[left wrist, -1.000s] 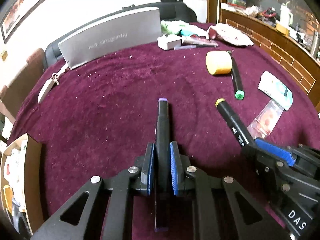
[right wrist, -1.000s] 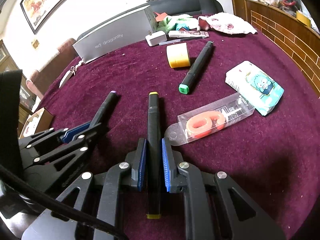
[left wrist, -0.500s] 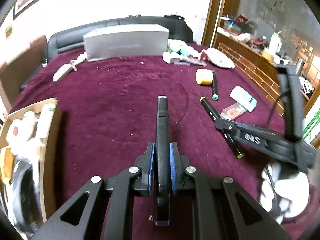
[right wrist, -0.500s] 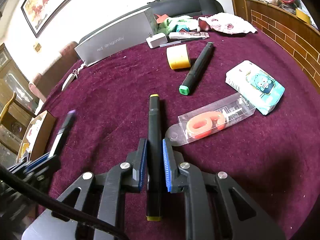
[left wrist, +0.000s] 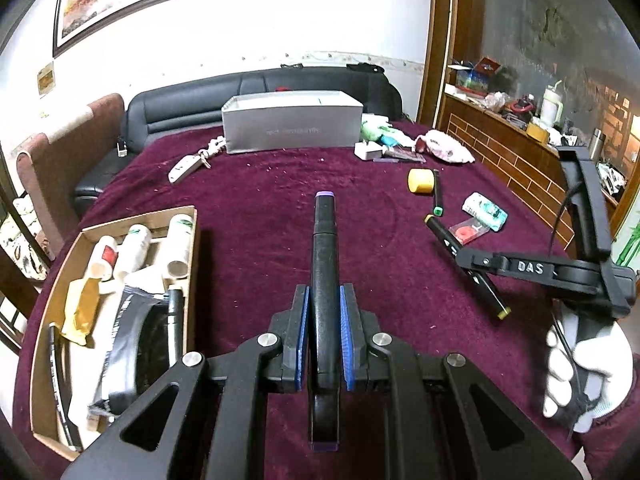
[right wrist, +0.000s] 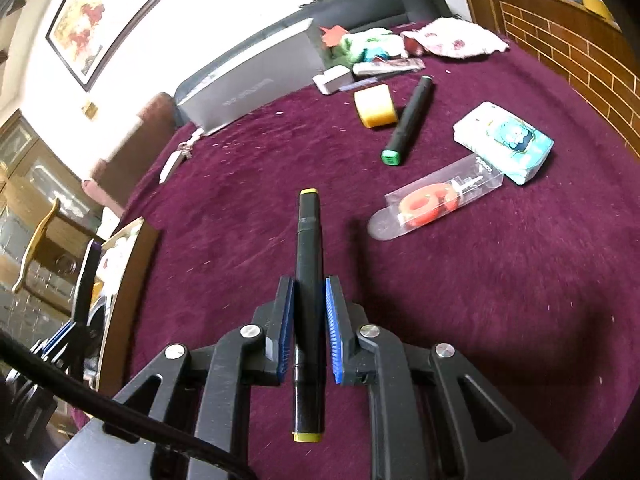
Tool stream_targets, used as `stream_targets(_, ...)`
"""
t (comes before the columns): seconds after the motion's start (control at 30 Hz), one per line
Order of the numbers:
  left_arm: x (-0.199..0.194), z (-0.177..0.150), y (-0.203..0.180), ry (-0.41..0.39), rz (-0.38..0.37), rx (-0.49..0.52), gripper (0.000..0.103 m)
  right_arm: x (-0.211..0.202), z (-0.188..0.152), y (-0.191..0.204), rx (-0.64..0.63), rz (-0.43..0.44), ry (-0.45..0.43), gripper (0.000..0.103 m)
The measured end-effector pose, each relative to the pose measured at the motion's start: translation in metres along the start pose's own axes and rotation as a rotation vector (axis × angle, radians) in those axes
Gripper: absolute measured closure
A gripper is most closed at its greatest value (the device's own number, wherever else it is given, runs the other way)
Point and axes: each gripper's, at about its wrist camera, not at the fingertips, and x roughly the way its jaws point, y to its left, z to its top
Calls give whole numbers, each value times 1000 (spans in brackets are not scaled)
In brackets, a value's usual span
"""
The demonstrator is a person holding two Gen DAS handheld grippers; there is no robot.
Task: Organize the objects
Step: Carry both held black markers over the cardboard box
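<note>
Left view, room: bare maroon desk (left wrist: 248,216) ahead; cardboard box (left wrist: 192,276) at the left edge.
Left gripper (left wrist: 324,332): jaws clamped on the purple marker (left wrist: 325,264), long axis straight ahead.
Right view, room: bare cloth ahead; green marker (right wrist: 408,120), tape (right wrist: 376,106), clear pack (right wrist: 436,200) further right.
Right gripper (right wrist: 307,336): jaws clamped on the yellow marker (right wrist: 307,272), axis pointing forward, above the desk.

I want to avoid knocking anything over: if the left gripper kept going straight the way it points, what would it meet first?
Probably just bare maroon tablecloth. The left gripper, shut on the purple-capped marker, points down at open cloth; the cardboard box lies to its left. Depth is uncertain.
</note>
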Motion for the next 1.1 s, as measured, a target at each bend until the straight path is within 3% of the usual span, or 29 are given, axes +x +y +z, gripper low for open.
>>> stream_targets(0.57,-45,-12,25,-87,58,-26,91,-36,-30,62,-78,76,-7,90)
stream_targets(1.1,-74,-29,58,-135,64,-85,91,-51,-50,126,-188,109,-16,90)
